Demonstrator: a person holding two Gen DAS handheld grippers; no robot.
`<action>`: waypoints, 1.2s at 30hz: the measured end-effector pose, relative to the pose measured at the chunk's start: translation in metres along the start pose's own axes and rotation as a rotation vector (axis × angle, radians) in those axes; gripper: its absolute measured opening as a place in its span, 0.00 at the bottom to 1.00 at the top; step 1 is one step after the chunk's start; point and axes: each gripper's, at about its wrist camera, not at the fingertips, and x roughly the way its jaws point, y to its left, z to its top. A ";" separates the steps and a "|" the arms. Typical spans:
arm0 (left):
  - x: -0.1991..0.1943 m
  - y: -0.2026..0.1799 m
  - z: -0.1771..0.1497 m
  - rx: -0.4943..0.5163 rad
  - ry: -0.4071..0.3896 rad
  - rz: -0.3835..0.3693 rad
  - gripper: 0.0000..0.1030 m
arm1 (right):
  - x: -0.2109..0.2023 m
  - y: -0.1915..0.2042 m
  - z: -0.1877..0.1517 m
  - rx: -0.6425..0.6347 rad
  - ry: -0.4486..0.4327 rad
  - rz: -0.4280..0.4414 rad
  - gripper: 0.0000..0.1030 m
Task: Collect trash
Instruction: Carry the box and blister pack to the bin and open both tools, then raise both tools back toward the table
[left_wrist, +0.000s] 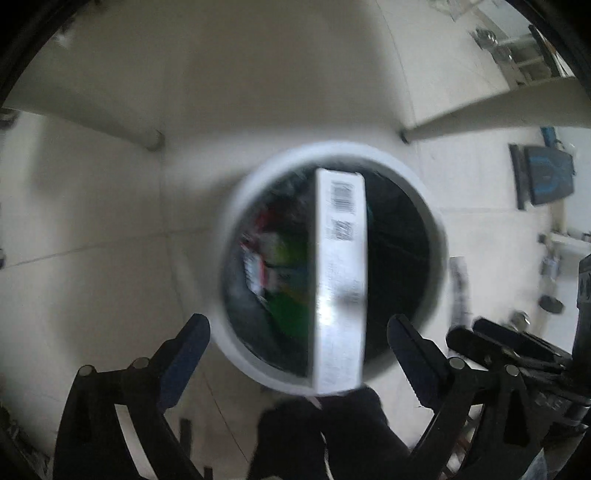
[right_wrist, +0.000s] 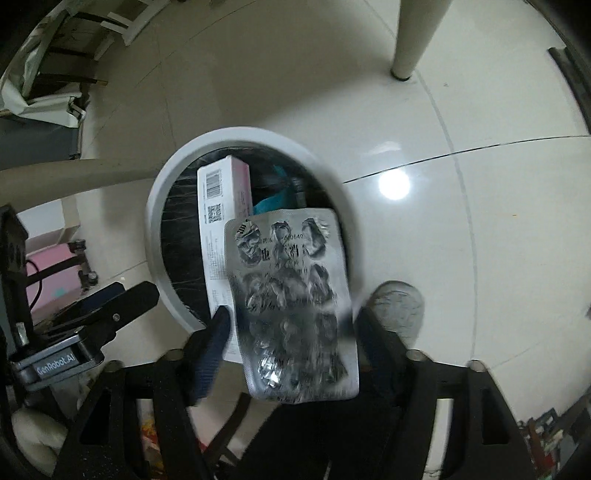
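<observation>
Right gripper (right_wrist: 291, 325) jaws wide apart over white bin (right_wrist: 157, 236). Silver blister pack (right_wrist: 295, 306) between the fingers, pads not pressing it, blurred. White box (right_wrist: 216, 206) stands in the bin. Left gripper (right_wrist: 107, 302) at left edge. Tiled floor (right_wrist: 480, 240).

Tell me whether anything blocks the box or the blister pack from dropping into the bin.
Nothing visible does. The white box and the blister pack both hang over the open mouth of the bin, which has no lid.
</observation>
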 end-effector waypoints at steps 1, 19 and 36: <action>-0.003 -0.001 -0.002 0.000 -0.023 0.021 0.95 | 0.002 0.001 0.000 0.000 -0.002 0.004 0.93; -0.068 0.002 -0.052 -0.048 -0.088 0.165 0.95 | -0.047 0.019 -0.040 -0.108 -0.119 -0.288 1.00; -0.185 -0.021 -0.098 -0.074 -0.133 0.135 0.95 | -0.190 0.060 -0.102 -0.125 -0.209 -0.302 1.00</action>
